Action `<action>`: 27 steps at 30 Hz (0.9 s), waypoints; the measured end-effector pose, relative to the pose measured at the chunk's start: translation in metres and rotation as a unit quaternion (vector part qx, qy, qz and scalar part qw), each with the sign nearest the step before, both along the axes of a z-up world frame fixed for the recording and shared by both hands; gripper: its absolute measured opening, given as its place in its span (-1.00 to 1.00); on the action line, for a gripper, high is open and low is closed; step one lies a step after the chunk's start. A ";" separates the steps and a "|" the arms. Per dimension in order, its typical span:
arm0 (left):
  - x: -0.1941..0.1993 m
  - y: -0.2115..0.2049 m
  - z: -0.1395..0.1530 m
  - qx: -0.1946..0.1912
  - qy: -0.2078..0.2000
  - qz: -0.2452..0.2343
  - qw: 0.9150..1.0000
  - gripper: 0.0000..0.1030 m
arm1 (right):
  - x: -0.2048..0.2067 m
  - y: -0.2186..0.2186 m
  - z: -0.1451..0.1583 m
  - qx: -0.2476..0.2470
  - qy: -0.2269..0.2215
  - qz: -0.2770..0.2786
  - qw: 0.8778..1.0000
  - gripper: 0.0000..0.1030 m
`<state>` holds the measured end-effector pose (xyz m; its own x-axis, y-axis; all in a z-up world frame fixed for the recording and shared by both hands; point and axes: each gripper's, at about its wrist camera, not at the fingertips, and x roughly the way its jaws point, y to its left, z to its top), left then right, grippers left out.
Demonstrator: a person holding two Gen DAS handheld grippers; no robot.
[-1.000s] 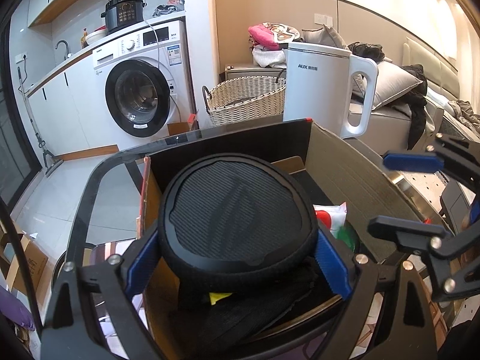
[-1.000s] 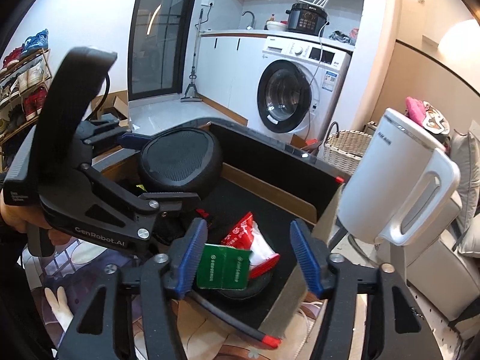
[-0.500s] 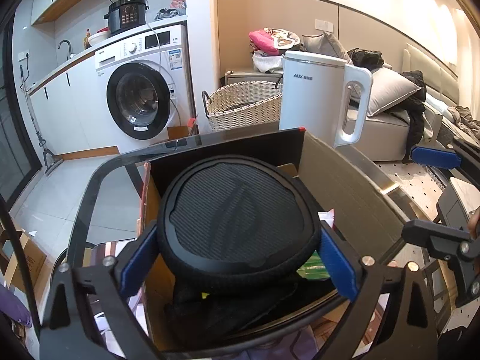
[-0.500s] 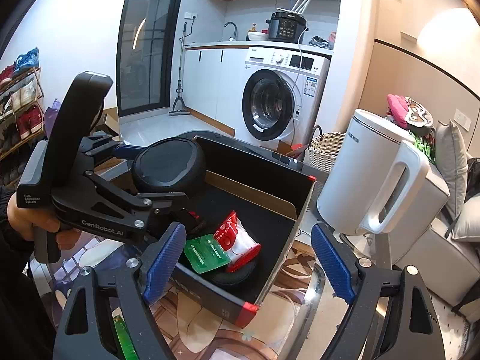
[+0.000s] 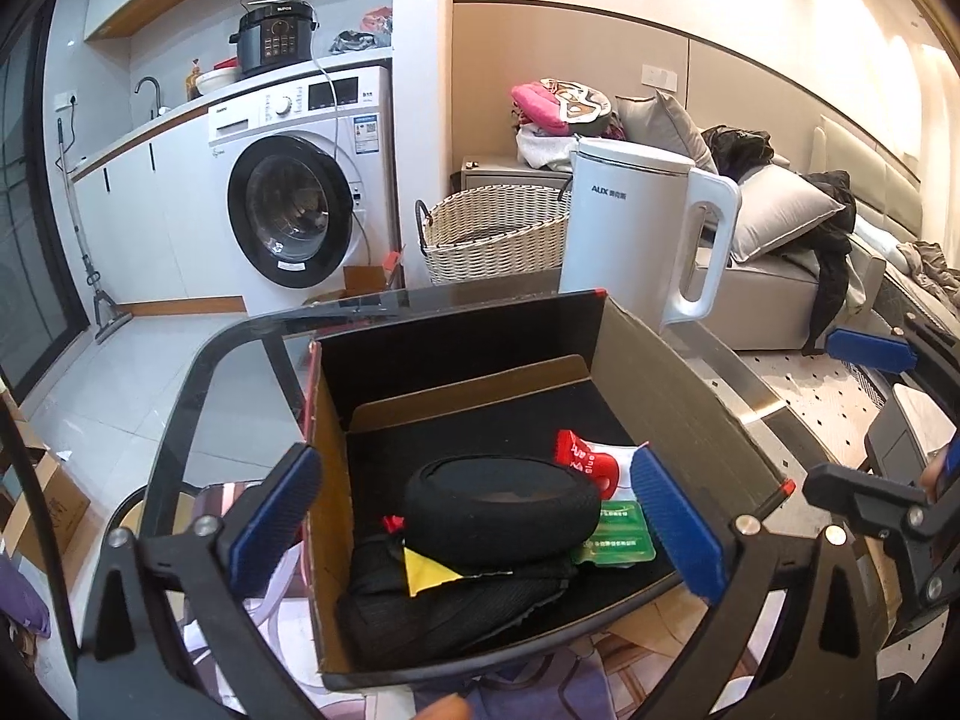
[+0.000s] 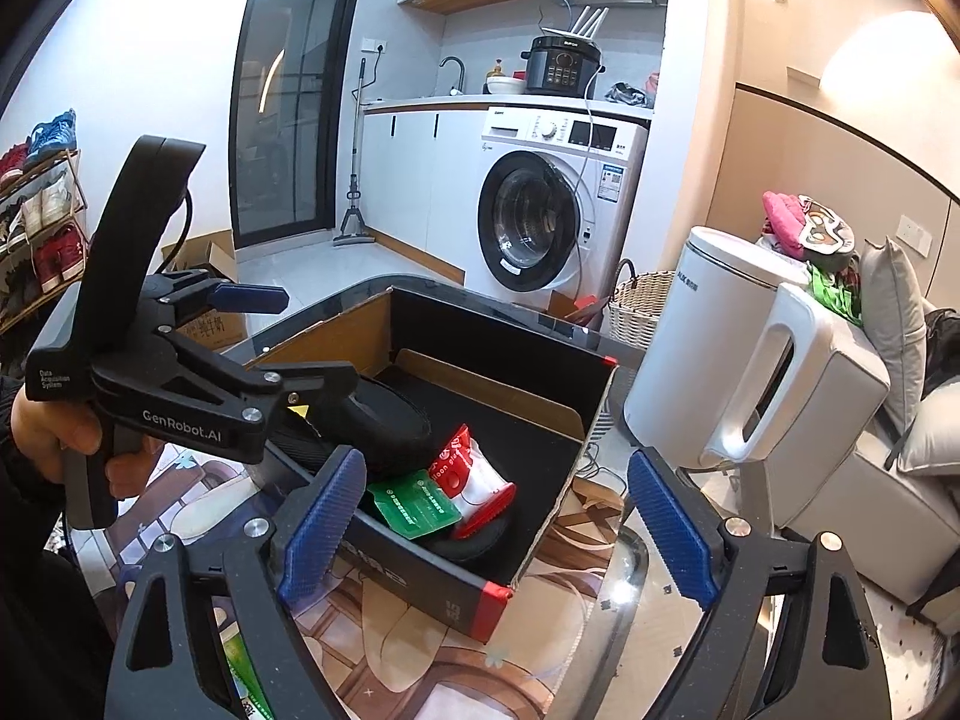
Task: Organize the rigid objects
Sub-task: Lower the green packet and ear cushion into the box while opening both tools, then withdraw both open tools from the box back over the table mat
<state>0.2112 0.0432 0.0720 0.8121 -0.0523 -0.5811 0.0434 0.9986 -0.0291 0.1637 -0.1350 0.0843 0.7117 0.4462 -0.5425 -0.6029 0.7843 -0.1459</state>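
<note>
1. Left wrist view: the left gripper [image 5: 474,516] hangs over the near edge of the cardboard box [image 5: 678,384] with its jaws spread wide and nothing between them. The round black case [image 5: 501,507] lies inside the box, on top of a crumpled black cloth [image 5: 456,600], with a red and white packet [image 5: 585,459] and a green packet [image 5: 618,534] touching its right side. A yellow tag [image 5: 426,570] pokes out from under it.

2. Same view, on looks and handling: the case is a flat, thick disc with a ribbed fabric rim and a smooth top. I'd judge it light and fairly stiff, not fragile, and grippy enough at the rim. Taking it across the rim, from opposite sides, seems the natural hold. It sits slightly tilted on the soft cloth, so it may rock if nudged.

3. Right wrist view: the right gripper [image 6: 495,525] is just as wide apart and empty, hovering in front of the box's near corner. From here the case [image 6: 384,420] is partly hidden behind the left gripper's body [image 6: 180,402], held in a hand [image 6: 66,438]. The packets lie in plain sight beside it. A white kettle [image 6: 720,348] stands on the glass table [image 6: 630,576] just right of the box.
</note>
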 end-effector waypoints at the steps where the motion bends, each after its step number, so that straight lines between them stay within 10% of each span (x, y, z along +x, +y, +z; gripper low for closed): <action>1: -0.001 0.000 0.000 -0.001 0.001 0.000 1.000 1.00 | -0.001 -0.001 0.000 0.001 0.000 -0.001 1.000 0.76; 27: -0.133 0.022 0.000 0.001 -0.008 0.051 0.999 1.00 | -0.058 -0.013 -0.008 0.040 0.067 -0.032 0.996 0.99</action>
